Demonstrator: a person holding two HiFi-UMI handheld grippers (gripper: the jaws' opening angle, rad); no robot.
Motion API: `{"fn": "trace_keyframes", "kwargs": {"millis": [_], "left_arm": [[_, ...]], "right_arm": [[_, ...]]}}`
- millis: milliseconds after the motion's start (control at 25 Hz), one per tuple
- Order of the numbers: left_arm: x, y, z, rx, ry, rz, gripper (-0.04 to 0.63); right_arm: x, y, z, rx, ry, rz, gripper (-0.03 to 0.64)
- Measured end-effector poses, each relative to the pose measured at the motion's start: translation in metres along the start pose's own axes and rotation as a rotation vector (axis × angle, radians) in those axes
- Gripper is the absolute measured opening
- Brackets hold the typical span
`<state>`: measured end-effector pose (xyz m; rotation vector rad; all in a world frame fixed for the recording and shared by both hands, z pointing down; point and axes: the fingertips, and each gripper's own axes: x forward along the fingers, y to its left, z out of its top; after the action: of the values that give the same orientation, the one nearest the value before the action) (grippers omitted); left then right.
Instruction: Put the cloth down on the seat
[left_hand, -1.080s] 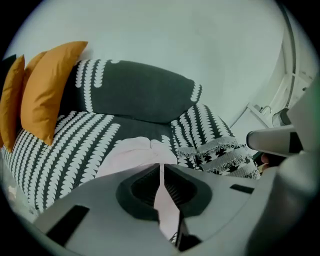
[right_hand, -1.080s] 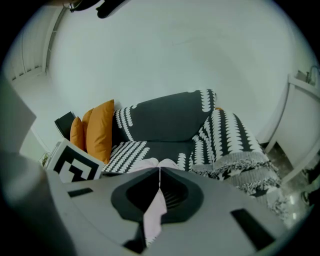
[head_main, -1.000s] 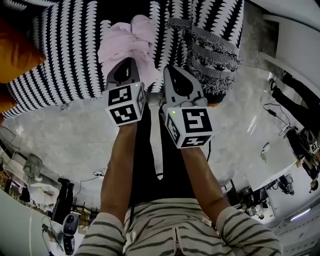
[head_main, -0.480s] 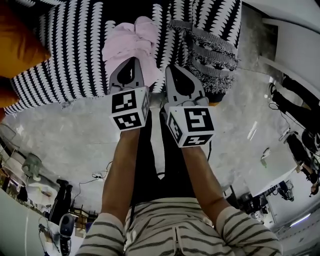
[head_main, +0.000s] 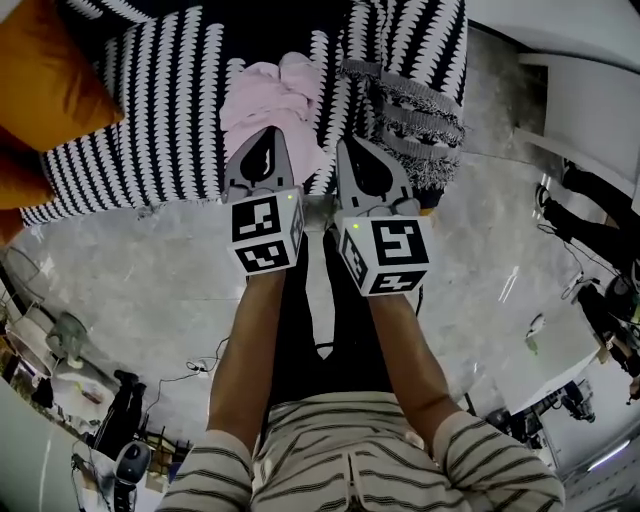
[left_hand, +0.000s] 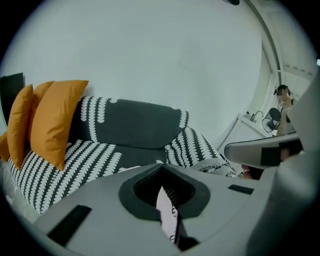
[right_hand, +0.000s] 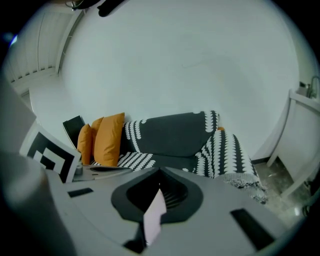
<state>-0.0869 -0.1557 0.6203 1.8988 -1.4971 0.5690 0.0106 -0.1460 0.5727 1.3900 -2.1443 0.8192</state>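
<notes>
A pink cloth (head_main: 280, 100) hangs bunched over the black-and-white patterned sofa seat (head_main: 150, 120). Its lower folds reach both grippers' tips. My left gripper (head_main: 266, 133) is shut on the cloth's near edge. In the left gripper view a pale sliver of cloth (left_hand: 165, 202) shows between the closed jaws of the left gripper (left_hand: 168, 215). My right gripper (head_main: 346, 143) sits just to the right, shut on the same edge. In the right gripper view a pink fold (right_hand: 155, 212) is pinched in the right gripper (right_hand: 153, 220). Most of the cloth is hidden in both gripper views.
Orange cushions (head_main: 50, 80) lie on the sofa's left end. A fringed patterned throw (head_main: 410, 110) drapes over the right armrest. Pale marbled floor (head_main: 130, 270) lies in front, white furniture (head_main: 590, 100) to the right, and a person's legs (head_main: 600, 210) at the right edge.
Both grippers have risen side by side with the pink cloth pinched in them. The cloth has drawn up from a spread heap into a narrower bunch.
</notes>
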Motion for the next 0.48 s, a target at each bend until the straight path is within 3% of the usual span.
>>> {"fn": "trace_keyframes", "kwargs": {"millis": [480], "left_arm": [[-0.068,-0.031,0.05,0.048,-0.108,-0.022,0.003]], "right_arm": [[-0.048,0.016,0.038,-0.022,-0.079,0.006,0.013]]}}
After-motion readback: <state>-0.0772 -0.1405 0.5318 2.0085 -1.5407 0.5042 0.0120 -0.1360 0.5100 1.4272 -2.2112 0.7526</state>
